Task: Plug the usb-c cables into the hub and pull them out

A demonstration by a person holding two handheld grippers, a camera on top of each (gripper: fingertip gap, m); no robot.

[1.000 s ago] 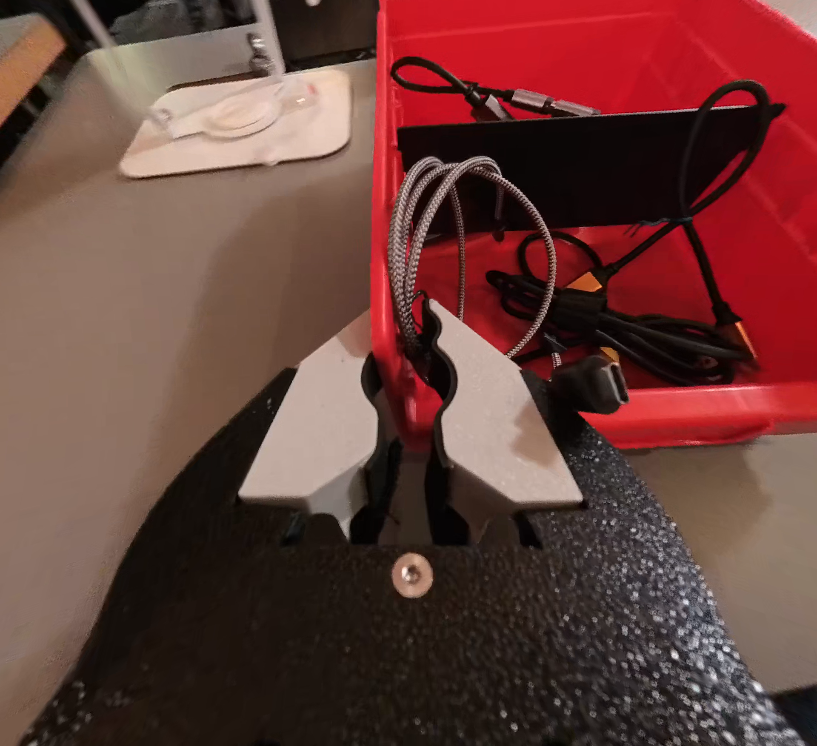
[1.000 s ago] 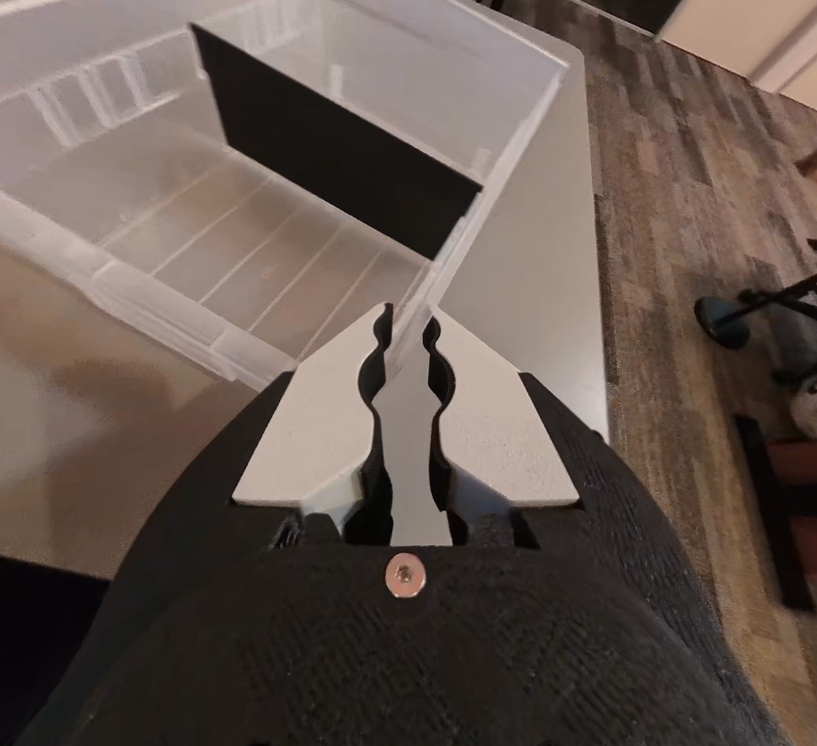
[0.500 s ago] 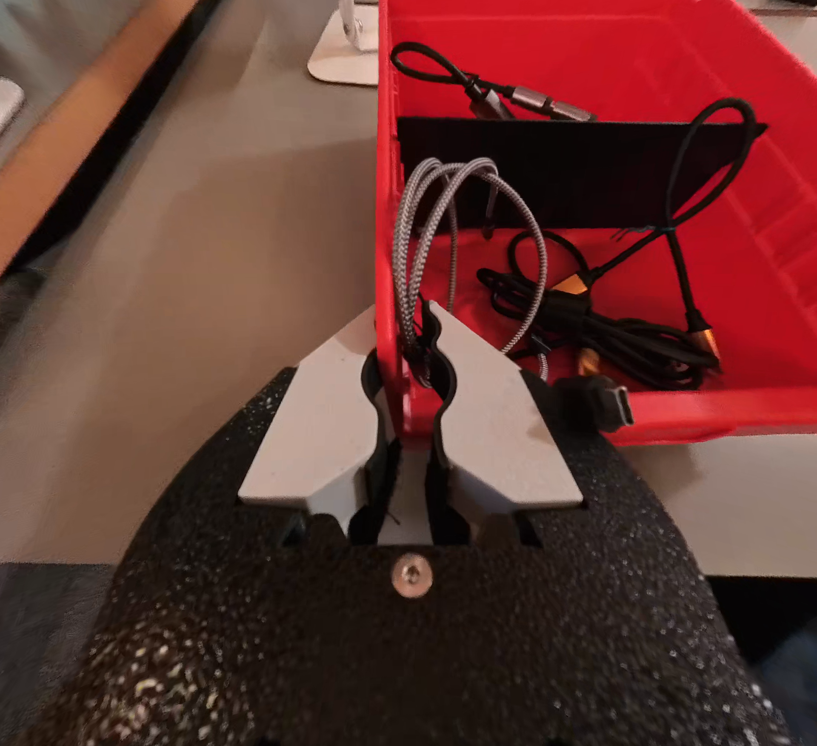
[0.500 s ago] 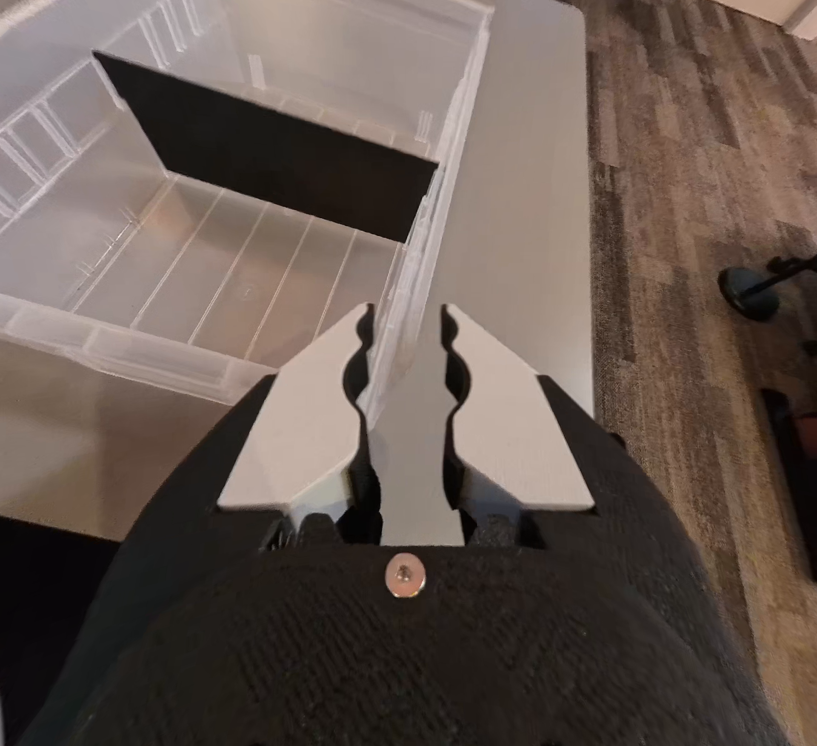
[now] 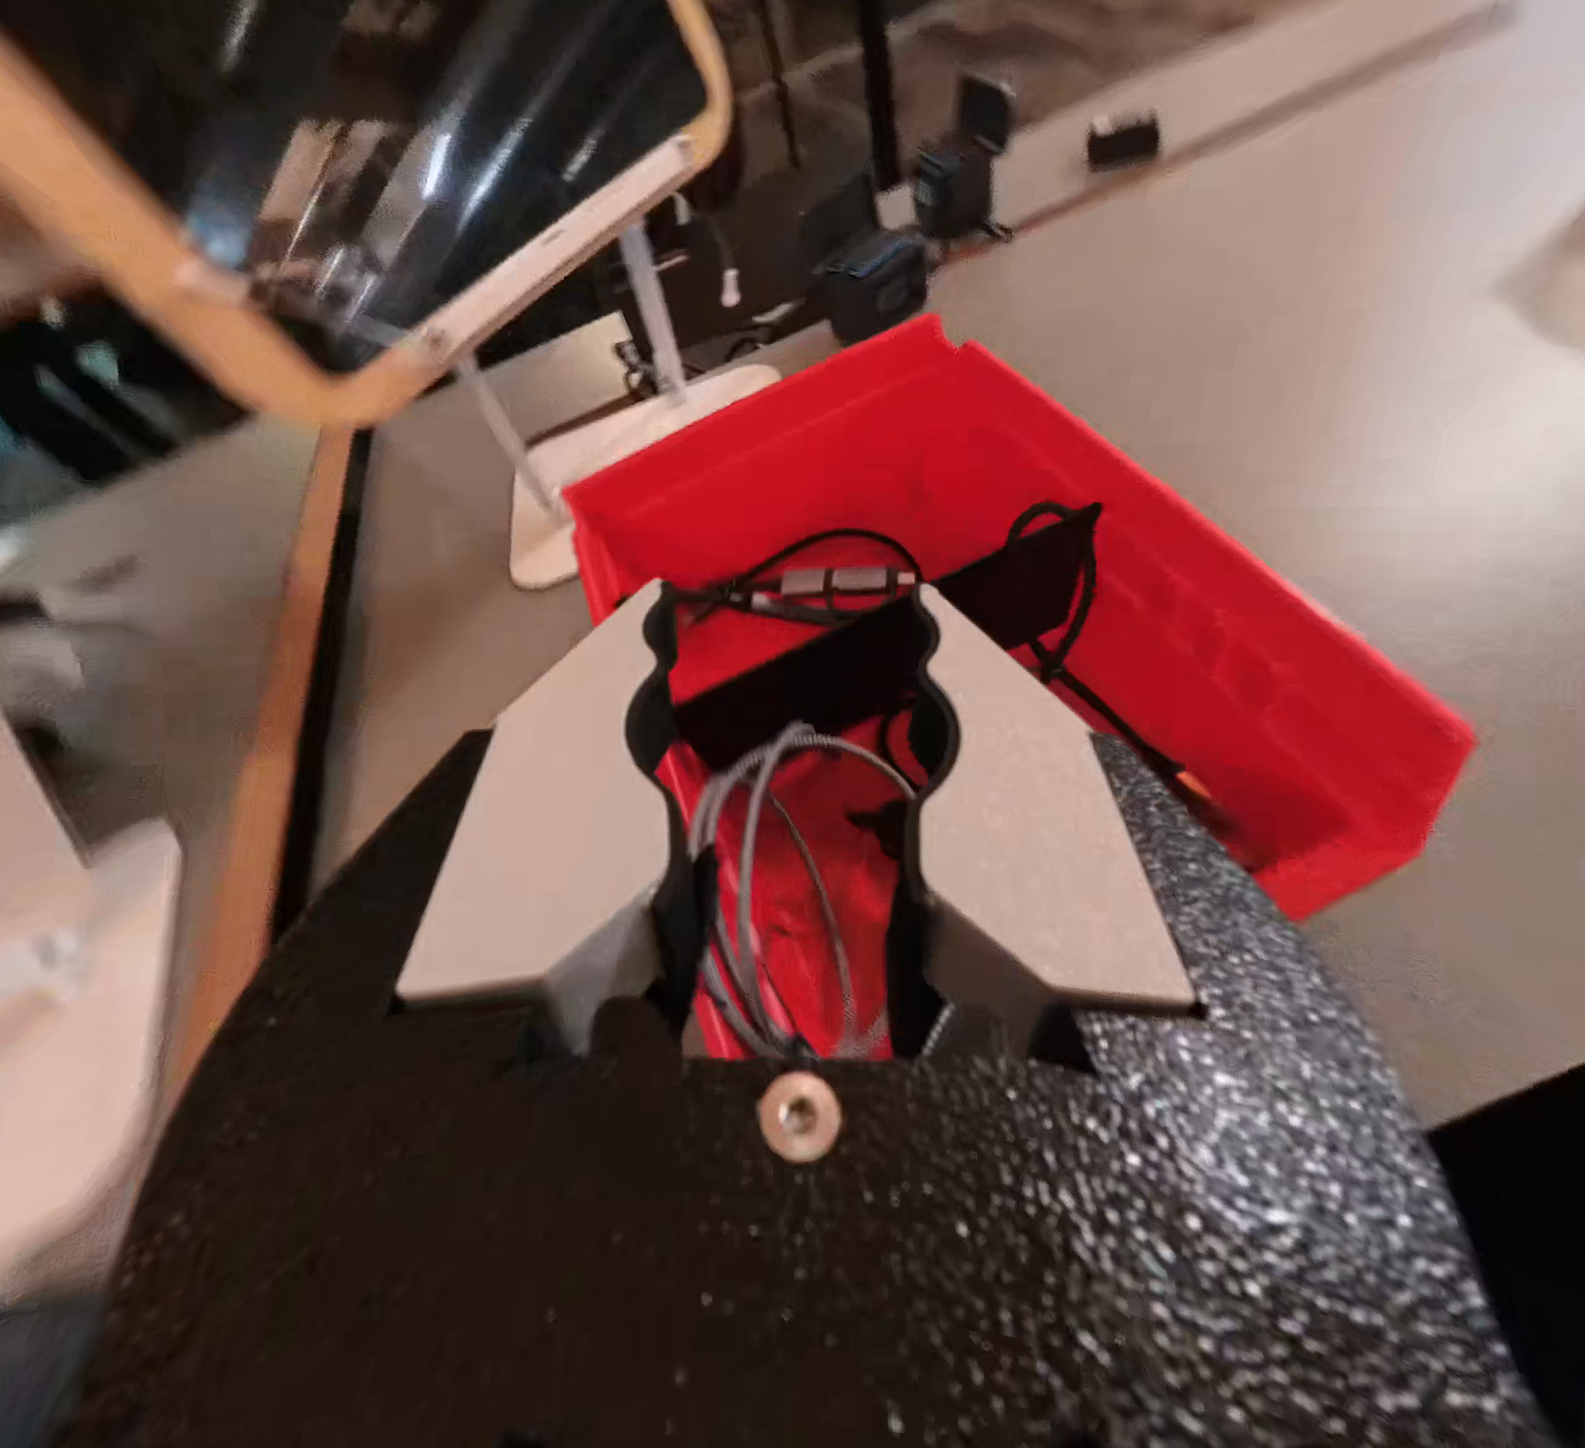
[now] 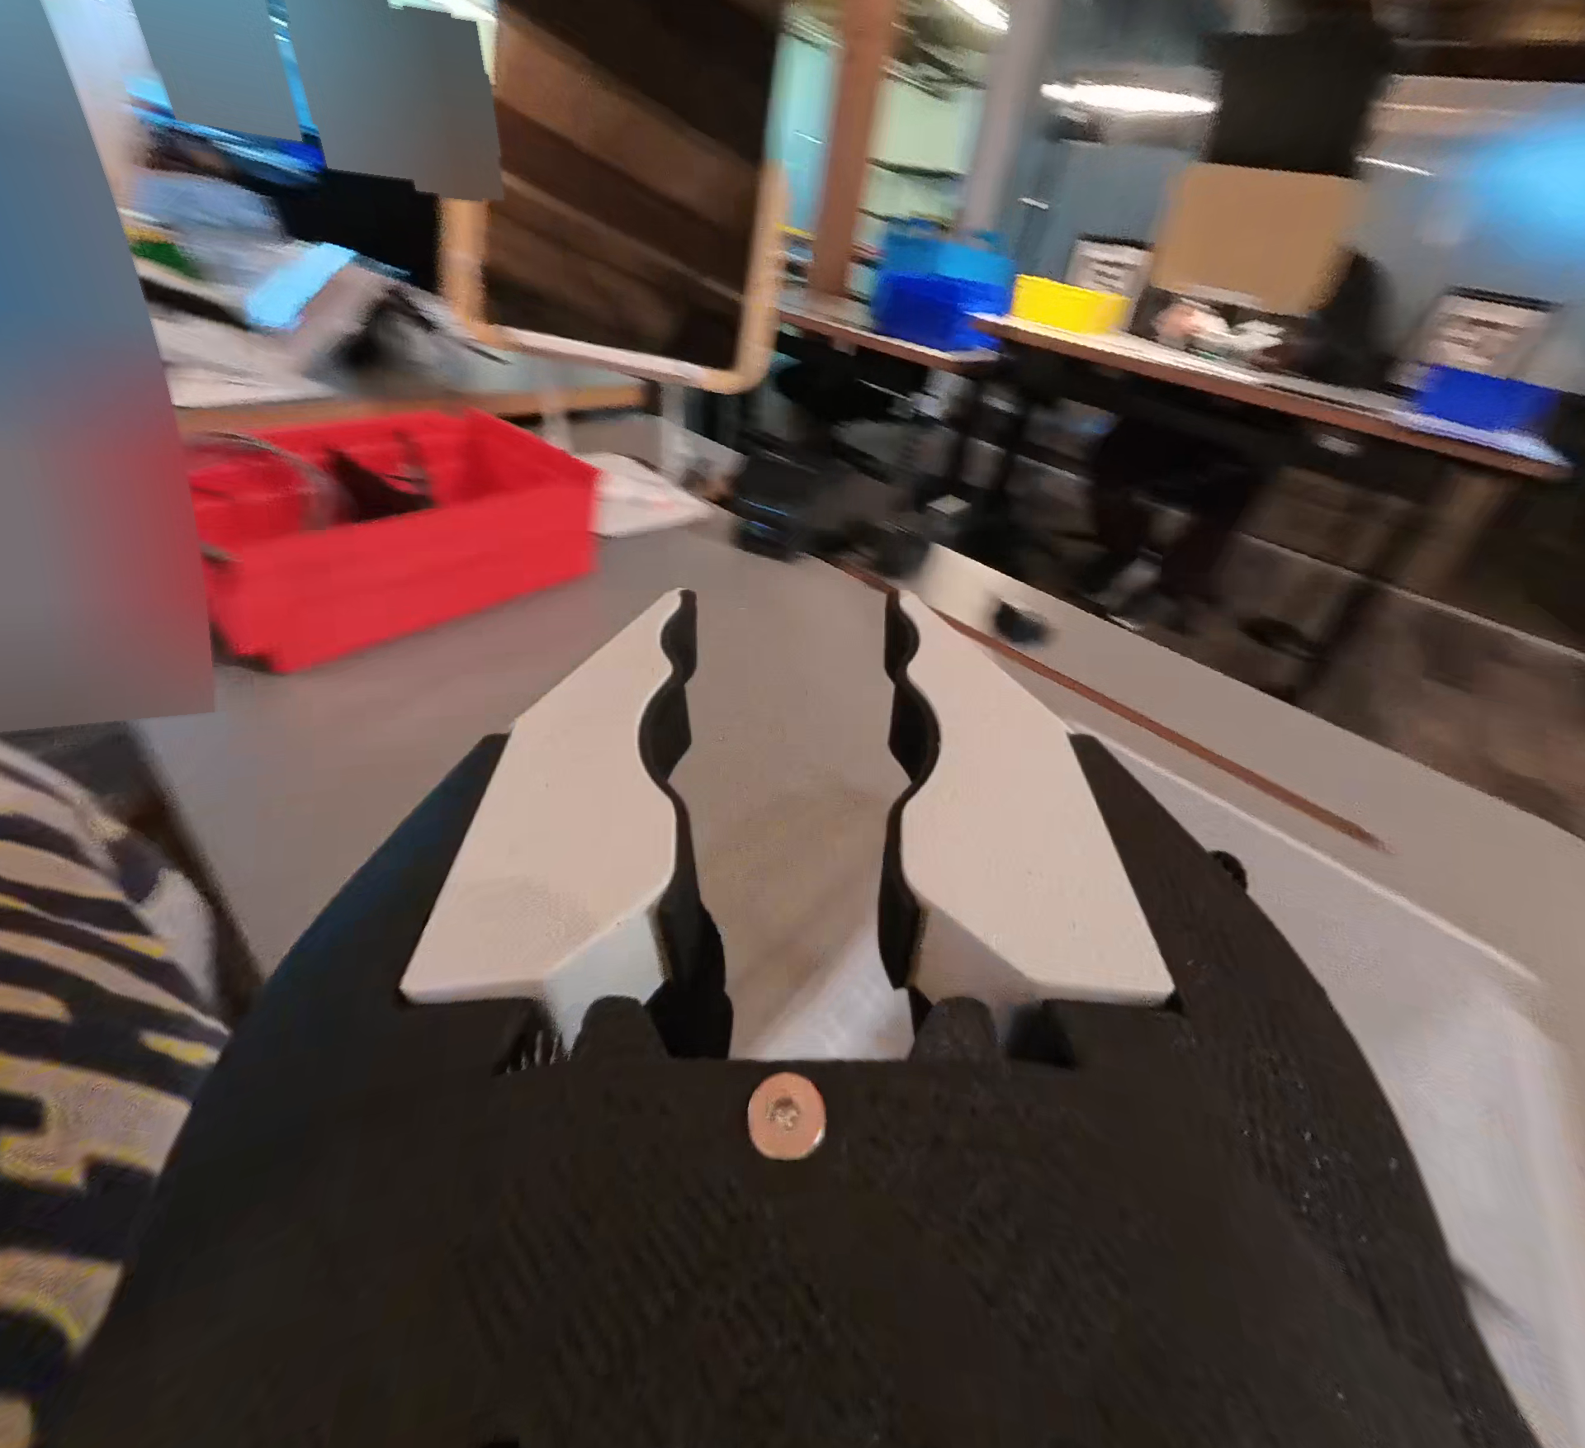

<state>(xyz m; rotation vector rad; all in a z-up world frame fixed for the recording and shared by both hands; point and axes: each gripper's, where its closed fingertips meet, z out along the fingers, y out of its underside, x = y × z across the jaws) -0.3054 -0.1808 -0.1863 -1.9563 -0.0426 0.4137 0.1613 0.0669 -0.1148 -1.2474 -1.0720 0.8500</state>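
My left gripper (image 5: 793, 607) is open wide and hovers over the red bin (image 5: 1218, 635). A grey braided cable (image 5: 755, 849) loops up in the bin's near compartment and shows between the jaws, below them. A black divider (image 5: 815, 686) crosses the bin. Behind it lies a black cable with silver connectors (image 5: 832, 579). A black cable with orange-tipped plugs (image 5: 1076, 635) hangs over the divider at the right. My right gripper (image 6: 789, 605) is open and empty above the grey table (image 6: 772, 763). The red bin (image 6: 386, 549) is far to its left.
A white lamp base (image 5: 617, 446) stands behind the red bin. A wood-edged shelf (image 5: 283, 635) runs along the left. A person's striped sleeve (image 6: 69, 935) is at lower left. A pale bin edge (image 6: 1329, 1021) lies at lower right. Blue bins (image 6: 935, 292) and a yellow bin (image 6: 1068, 305) sit on far tables. Spacing between my two grippers at the tips: around 55 centimetres.
Both grippers let go of their bin walls and opened. The left one rose over the red bin. The right one swung up and away from the clear bin.
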